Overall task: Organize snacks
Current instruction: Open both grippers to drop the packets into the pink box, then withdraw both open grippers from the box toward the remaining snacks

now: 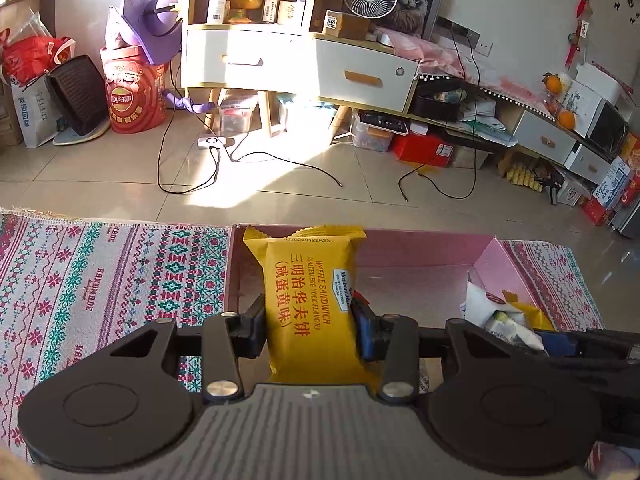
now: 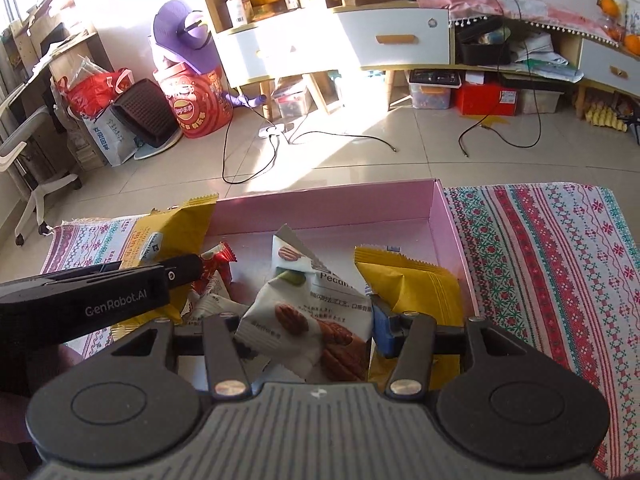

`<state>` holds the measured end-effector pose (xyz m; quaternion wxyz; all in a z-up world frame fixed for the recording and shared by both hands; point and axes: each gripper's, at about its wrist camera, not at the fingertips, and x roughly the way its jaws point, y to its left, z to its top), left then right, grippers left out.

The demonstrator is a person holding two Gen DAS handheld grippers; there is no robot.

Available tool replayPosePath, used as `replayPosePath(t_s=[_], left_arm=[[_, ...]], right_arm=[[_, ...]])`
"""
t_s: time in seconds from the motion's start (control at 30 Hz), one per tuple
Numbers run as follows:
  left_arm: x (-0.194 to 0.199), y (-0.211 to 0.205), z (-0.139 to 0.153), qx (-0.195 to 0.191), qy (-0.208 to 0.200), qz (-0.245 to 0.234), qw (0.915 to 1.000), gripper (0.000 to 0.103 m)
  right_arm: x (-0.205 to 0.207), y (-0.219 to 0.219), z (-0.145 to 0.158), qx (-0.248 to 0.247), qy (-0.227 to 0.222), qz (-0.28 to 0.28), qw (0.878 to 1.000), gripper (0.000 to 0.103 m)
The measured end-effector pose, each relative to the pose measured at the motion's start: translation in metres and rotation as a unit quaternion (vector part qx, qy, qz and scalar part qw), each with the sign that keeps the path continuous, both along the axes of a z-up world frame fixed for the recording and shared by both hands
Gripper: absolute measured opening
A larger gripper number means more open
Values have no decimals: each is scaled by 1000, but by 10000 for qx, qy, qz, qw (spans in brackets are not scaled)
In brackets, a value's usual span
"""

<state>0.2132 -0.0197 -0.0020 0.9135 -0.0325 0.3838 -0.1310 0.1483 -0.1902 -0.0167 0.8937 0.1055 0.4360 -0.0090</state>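
Packets look light, crinkly, slippery. Left gripper (image 1: 310, 330) clamps yellow waffle packet (image 1: 308, 304) mid-body; right gripper (image 2: 308, 332) clamps white pecan packet (image 2: 304, 328). Grip centres, not seams.

Snack count at the pink box

We count two yellow waffle sandwich packets, one (image 1: 310, 304) standing at the left end of the box and one (image 2: 408, 284) lying at its right end; in the right wrist view we count at least two white pecan packets (image 2: 304, 320), one red-wrapped sweet (image 2: 218, 264), and a few small pale wrappers we cannot count. We see one pink box (image 2: 320, 208), one patterned cloth (image 2: 560, 272) on the tabletop, and two tools, left (image 1: 310, 330) and right (image 2: 310, 332).
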Motion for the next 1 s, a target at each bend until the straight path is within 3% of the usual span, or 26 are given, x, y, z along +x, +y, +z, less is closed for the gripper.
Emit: replayPosePath(t_s=[0.07, 0.13, 0.23, 0.53, 0.77, 1.0], left_arm=[[-3, 2, 4, -71, -106, -14, 9999, 56], [-6, 3, 8, -87, -175, -28, 9998, 69], [-12, 5, 14, -59, -258, -12, 9996, 77], [-33, 17, 31, -120, -322, -37, 9994, 88], [-54, 27, 40, -49, -276, -63, 9996, 92], [-79, 35, 44, 123, -236, -150, 9995, 101]], right_arm=[[-1, 1, 2, -45, -59, 11, 10000, 51], [-3, 1, 5, -34, -122, 45, 9999, 58], [-6, -1, 10, 49, -169, 71, 9998, 63], [-25, -3, 32, 95, -395, 220, 9989, 75], [-47, -5, 44, 15, -488, 353, 9982, 82], [-67, -4, 53, 38, -539, 478, 9974, 88]])
